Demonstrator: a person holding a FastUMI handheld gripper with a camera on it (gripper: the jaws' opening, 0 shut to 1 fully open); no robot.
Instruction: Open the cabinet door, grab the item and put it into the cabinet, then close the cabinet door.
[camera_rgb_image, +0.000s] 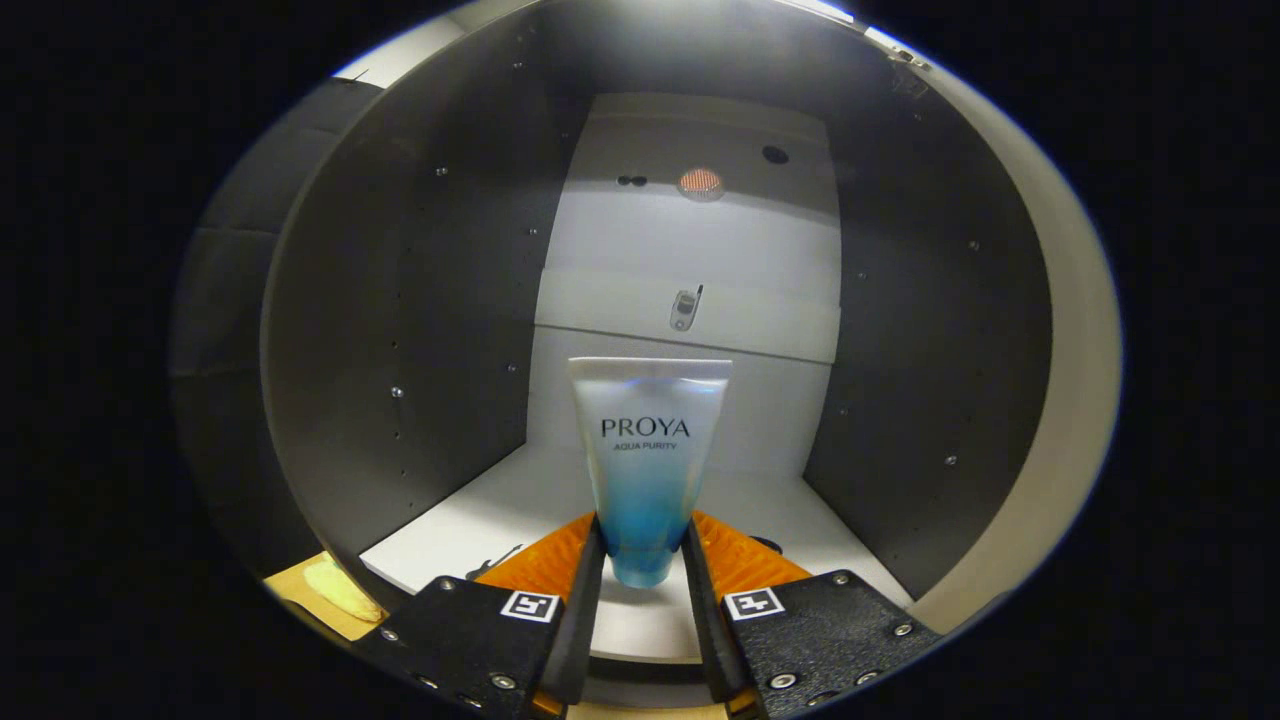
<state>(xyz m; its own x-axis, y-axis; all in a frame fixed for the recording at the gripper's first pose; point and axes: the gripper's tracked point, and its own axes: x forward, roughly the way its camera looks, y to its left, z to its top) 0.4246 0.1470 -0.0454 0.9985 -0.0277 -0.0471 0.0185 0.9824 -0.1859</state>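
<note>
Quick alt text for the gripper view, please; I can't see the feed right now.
The tool is shut on a blue-and-white tube, held upright inside the open cabinet, over its white shelf. Grey side walls flank it, with a pale back panel beyond.

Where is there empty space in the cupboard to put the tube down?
The gripper is shut on the tube, held upright over the white cabinet floor. That floor lies bare on both sides of the tube, out to the grey side walls, and behind it to the back wall. Only between the fingers is it crowded.
</note>
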